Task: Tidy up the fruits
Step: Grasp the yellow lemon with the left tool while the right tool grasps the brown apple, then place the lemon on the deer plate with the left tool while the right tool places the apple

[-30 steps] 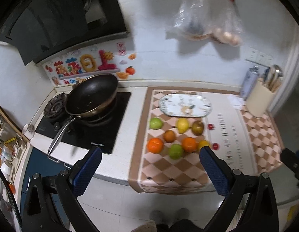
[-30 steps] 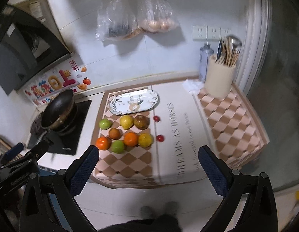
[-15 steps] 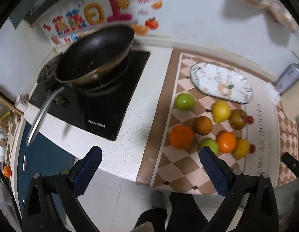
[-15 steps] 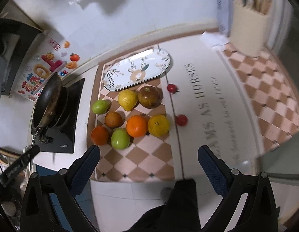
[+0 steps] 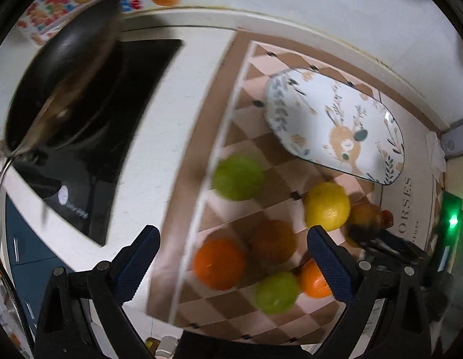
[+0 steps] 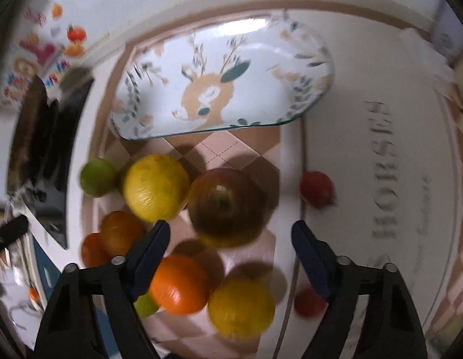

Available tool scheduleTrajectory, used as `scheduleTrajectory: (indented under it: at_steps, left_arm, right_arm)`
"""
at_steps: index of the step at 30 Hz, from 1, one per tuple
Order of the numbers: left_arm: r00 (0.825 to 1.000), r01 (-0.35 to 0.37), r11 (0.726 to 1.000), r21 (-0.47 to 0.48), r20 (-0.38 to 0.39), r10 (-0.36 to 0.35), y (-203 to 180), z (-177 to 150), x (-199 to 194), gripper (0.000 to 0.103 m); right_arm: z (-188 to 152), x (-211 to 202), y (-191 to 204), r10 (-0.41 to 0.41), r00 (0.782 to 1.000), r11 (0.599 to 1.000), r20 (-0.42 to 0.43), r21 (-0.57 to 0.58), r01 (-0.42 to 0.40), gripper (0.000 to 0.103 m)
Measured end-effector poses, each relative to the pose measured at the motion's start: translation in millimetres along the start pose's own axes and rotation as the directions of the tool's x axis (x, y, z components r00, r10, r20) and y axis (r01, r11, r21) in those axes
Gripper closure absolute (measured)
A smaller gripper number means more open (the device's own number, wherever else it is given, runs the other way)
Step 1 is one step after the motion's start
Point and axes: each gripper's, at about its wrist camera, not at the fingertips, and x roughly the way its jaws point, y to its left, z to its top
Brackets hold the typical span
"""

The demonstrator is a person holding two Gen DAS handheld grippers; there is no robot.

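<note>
Several fruits lie on a checkered mat in front of an empty oval deer-print plate point(image 5: 336, 125) point(image 6: 225, 77). My left gripper point(image 5: 232, 249) is open above the big orange point(image 5: 219, 263) and a brownish orange fruit point(image 5: 271, 245), with a green fruit point(image 5: 237, 176) and a lemon point(image 5: 327, 206) beyond. My right gripper point(image 6: 230, 236) is open just above the brown-red apple point(image 6: 228, 206). Around it lie the lemon point(image 6: 156, 187), an orange point(image 6: 180, 284), a yellow fruit point(image 6: 241, 308) and two small red fruits point(image 6: 316, 188) point(image 6: 309, 302).
A black wok point(image 5: 63, 68) sits on the black cooktop point(image 5: 111, 137) left of the mat. The white wall with stickers runs behind the plate. The counter's front edge is just below the fruits. The right gripper's body shows at the right of the left wrist view point(image 5: 411, 254).
Both grippers have dropped and moved forward toward the fruits, which now look much larger. The right one has closed in over the apple, the left over the oranges. Both stay open.
</note>
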Motion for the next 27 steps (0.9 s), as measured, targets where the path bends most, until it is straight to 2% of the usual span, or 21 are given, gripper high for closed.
scheduleTrajectory:
  at_steps: [1, 6, 10, 12, 14, 15, 20, 27]
  left_arm:
    - [1.000, 0.007, 1.000, 0.011, -0.013, -0.007, -7, 3, 4, 0.002]
    - [0.994, 0.078, 0.992, 0.096, -0.090, -0.069, -52, 14, 34, 0.002]
    - [0.988, 0.091, 0.981, 0.173, -0.142, -0.066, -83, 18, 60, 0.004]
    - [0.985, 0.091, 0.973, 0.213, -0.164, -0.056, -96, 19, 73, 0.018]
    - [0.982, 0.099, 0.964, 0.248, -0.180, -0.054, -106, 20, 82, 0.039]
    - [0.982, 0.102, 0.961, 0.257, -0.183, -0.055, -108, 20, 85, 0.042]
    - [0.983, 0.088, 0.953, 0.290, -0.181, -0.036, -112, 22, 94, 0.043]
    - [0.986, 0.097, 0.957, 0.273, -0.161, -0.054, -104, 22, 93, 0.043]
  right_arm:
    - [3, 7, 0, 0.027, 1.000, 1.000, -0.010, -0.011, -0.027, 0.039]
    - [-2, -2, -5, 0.009, 1.000, 0.999, 0.005, -0.035, -0.008, 0.040]
    - [-11, -9, -20, -0.013, 1.000, 1.000, -0.017, -0.022, 0.013, 0.040]
    - [-15, -8, -27, -0.022, 0.999, 1.000, -0.028, -0.013, 0.022, 0.040]
    - [-16, -4, -31, -0.016, 0.999, 1.000, -0.036, -0.007, 0.016, 0.039]
    - [-16, -2, -31, -0.014, 0.999, 1.000, -0.038, -0.002, 0.014, 0.039]
    - [-17, 0, -28, -0.016, 0.999, 1.000, -0.031, -0.011, 0.015, 0.038]
    - [-18, -1, -29, -0.006, 1.000, 1.000, -0.019, 0.005, 0.006, 0.039]
